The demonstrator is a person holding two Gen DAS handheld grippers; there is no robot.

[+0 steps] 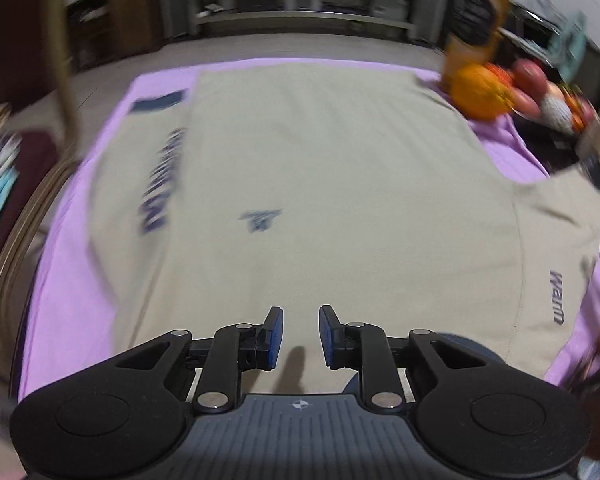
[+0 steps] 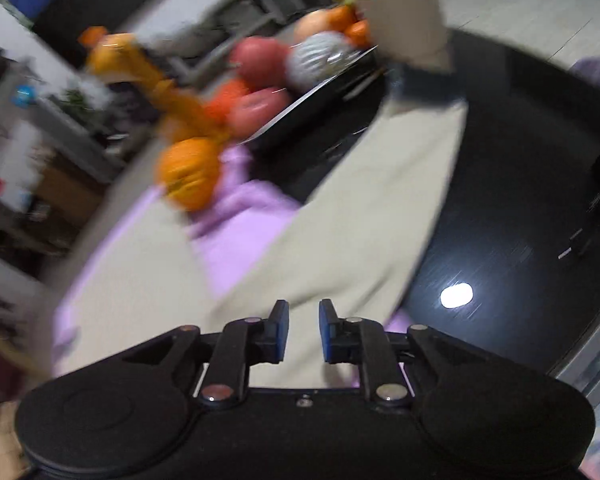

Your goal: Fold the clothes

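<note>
Both tools (image 1: 301,336) (image 2: 304,330) empty, jaws apart, over beige shirt (image 1: 340,184)

beige sweatshirt (image 1: 320,184) spread flat on purple cloth (image 1: 68,312), navy lettering on the left sleeve, blurred. left gripper (image 1: 301,338) above its near edge, jaws slightly apart, nothing between. orange pumpkin (image 1: 482,94), probably fruit behind, at far right corner.

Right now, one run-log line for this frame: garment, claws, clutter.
garment: beige sweatshirt flat on purple cloth, right sleeve extended | left claw: open, empty | right claw: open, empty | clutter: fruit tray
</note>
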